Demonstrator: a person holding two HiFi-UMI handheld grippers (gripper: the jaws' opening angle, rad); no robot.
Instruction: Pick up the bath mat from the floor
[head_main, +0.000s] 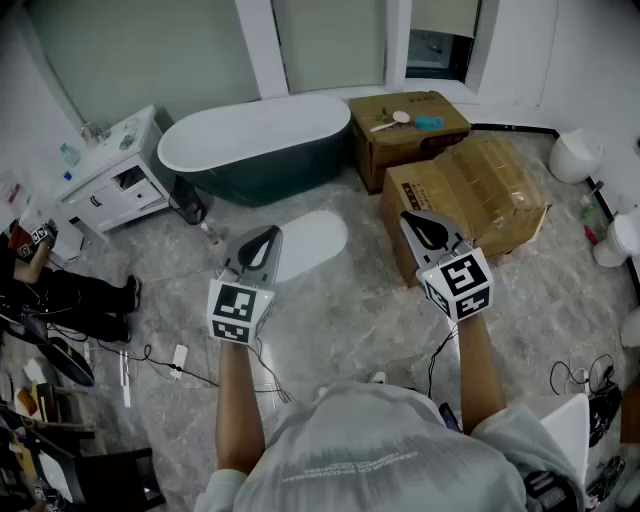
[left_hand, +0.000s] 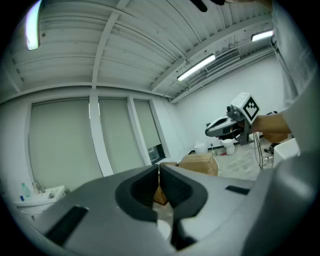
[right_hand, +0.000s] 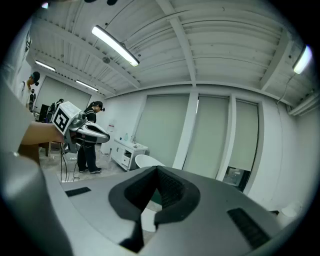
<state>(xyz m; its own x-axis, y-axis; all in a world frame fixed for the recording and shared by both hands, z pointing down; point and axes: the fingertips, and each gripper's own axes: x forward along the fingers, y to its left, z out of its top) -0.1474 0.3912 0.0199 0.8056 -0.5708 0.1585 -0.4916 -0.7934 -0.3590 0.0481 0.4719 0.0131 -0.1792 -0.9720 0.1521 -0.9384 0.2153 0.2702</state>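
Just beyond left claw: bath mat

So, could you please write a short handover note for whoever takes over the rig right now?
Left gripper: shut, empty, held up off the floor.
Right gripper: shut, empty, also held up.
Mat: white, flat on the floor in front of the tub, beside the boxes; in the head view it shows just past the left gripper's tip. Neither gripper touches it.
Done: nothing yet; the mat is not picked up.
Left: open the jaws, go down to the mat's near edge, grip it and lift it off the floor.
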